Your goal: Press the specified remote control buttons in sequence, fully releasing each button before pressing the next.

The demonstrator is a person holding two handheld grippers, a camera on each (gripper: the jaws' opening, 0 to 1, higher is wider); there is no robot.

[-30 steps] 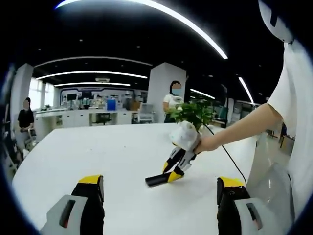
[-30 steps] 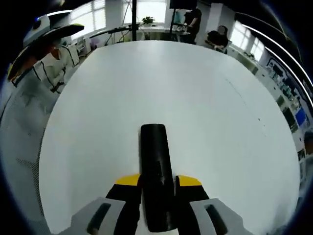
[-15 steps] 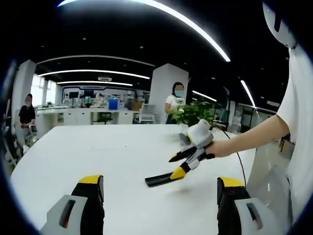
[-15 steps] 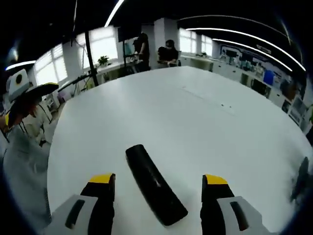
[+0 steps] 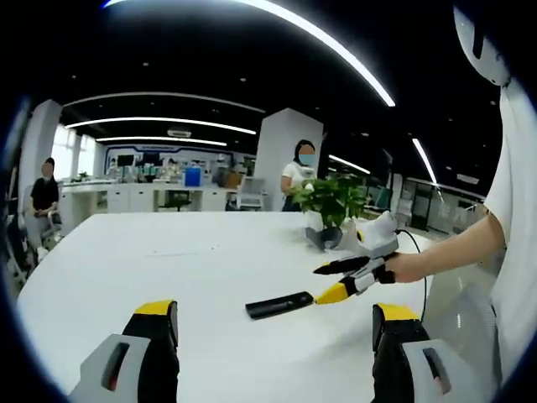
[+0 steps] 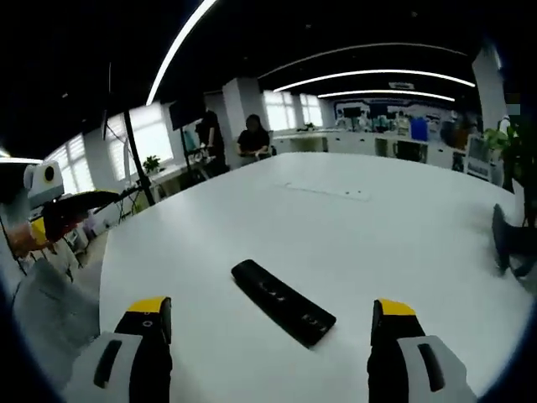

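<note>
My right gripper (image 6: 267, 357) hovers spread above the remote (image 6: 283, 301), which lies flat on the desk (image 6: 352, 235) at twelve o'clock, buttons up for pressing; my left gripper (image 5: 273, 353) waits spread.

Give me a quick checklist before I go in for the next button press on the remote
1. Right gripper clear of the remote: ok, jaws stand wide open on either side and short of it.
2. Remote lying flat on the table: ok.
3. Button side facing up: ok, small buttons show in the right gripper view.
4. Which button is the target: cannot tell, labels too small.
5. Left gripper out of the way: ok, open and apart from the remote.
6. Remote in sight in both views: ok.
</note>
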